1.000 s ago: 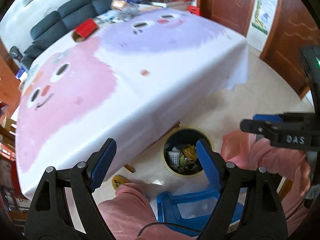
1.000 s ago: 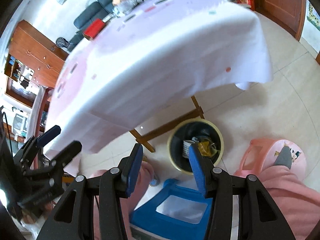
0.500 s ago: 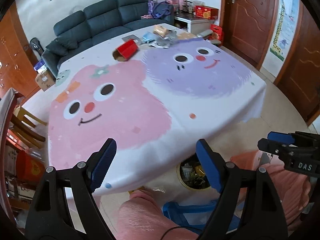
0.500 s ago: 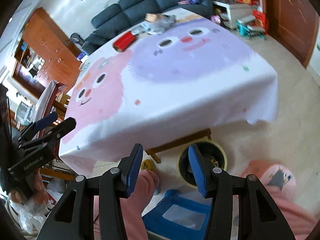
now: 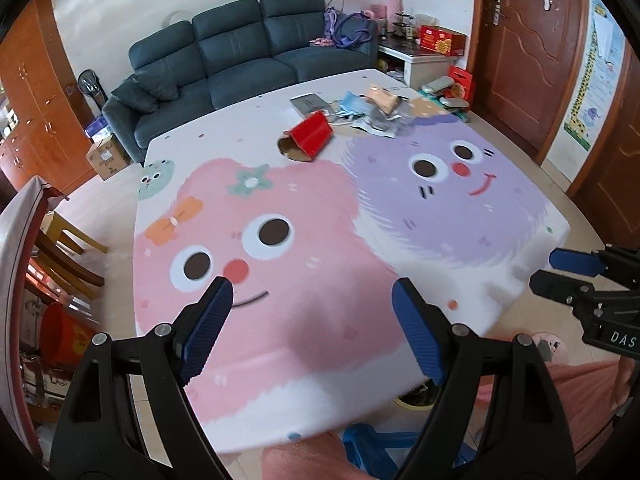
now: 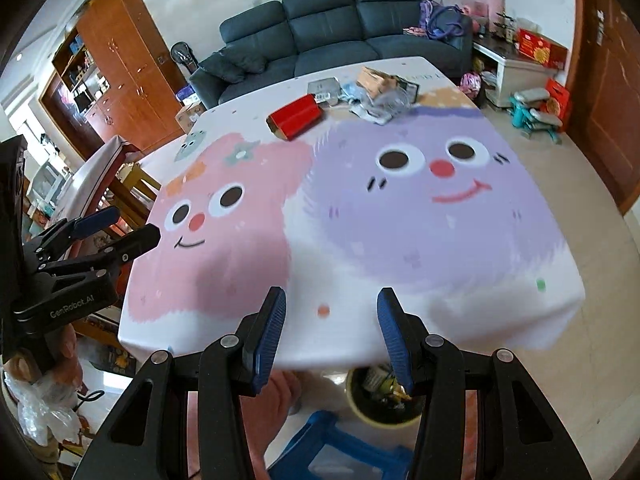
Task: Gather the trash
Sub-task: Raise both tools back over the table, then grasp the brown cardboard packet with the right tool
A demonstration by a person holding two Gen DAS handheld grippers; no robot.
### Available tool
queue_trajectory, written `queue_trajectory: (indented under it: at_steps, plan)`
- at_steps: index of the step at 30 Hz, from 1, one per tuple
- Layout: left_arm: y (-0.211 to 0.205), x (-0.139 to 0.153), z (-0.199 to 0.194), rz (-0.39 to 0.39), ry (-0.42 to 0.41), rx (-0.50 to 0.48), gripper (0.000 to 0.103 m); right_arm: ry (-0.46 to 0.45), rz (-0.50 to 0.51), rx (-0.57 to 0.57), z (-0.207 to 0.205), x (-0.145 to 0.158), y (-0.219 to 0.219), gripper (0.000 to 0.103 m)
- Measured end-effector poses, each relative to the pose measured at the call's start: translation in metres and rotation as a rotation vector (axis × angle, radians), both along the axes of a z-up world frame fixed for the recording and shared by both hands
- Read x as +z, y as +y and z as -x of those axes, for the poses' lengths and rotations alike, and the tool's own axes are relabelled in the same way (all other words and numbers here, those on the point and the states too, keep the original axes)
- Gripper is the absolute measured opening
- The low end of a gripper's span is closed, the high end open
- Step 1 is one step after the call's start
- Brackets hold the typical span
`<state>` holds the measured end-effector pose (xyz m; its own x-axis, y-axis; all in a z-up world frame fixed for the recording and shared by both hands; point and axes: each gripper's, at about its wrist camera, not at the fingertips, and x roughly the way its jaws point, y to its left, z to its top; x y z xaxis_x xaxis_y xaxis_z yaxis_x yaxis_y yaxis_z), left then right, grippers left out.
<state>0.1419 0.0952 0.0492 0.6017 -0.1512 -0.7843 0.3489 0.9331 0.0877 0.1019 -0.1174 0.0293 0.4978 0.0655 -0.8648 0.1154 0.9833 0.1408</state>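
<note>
A red carton (image 5: 310,136) (image 6: 297,117) lies on its side at the far part of the table. Behind it sits a heap of trash (image 5: 370,110) (image 6: 376,94): crumpled wrappers, a tan packet, a grey booklet. My left gripper (image 5: 310,312) hangs open above the near pink part of the tablecloth, nothing between its fingers. My right gripper (image 6: 330,320) is open too, over the near table edge, and empty. A round yellow-rimmed bin (image 6: 384,398) holding trash stands on the floor under that edge; only its rim (image 5: 412,402) peeks out in the left wrist view.
The table wears a cloth (image 5: 320,240) printed with a pink and a purple cartoon face. A blue stool (image 6: 340,448) and a person's pink-clad legs (image 6: 268,420) are below me. A dark sofa (image 5: 240,52), wooden chairs (image 5: 68,248) at left and doors (image 5: 524,40) at right ring the table.
Both grippers have risen from beside the floor bin to above the table; the bin has slid down under the table edge and the tabletop with its trash has come into full view.
</note>
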Motion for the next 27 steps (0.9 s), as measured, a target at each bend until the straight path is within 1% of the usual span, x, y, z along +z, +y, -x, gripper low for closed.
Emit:
queue_trajectory:
  at_steps: [8,18,19,20,23,27]
  plan:
    - [0.005,-0.009,-0.073,-0.008,0.025,0.026,0.080,0.015,0.033,0.003,-0.091,-0.004,-0.013,0.048]
    - [-0.011,-0.025,-0.171,-0.013,0.054,0.032,0.080,0.009,0.067,0.036,-0.202,-0.015,-0.036,0.049]
    - [-0.013,-0.028,-0.180,-0.013,0.061,0.030,0.080,0.010,0.068,0.035,-0.217,-0.019,-0.041,0.049]
    - [-0.015,-0.031,-0.189,-0.008,0.073,0.024,0.080,0.012,0.069,0.032,-0.224,-0.022,-0.044,0.050]
    - [-0.022,-0.041,-0.222,0.018,0.129,0.006,0.080,0.014,0.075,0.037,-0.255,-0.034,-0.058,0.050]
    - [-0.033,-0.050,-0.255,0.041,0.177,-0.019,0.080,0.009,0.099,0.043,-0.286,-0.047,-0.081,0.050]
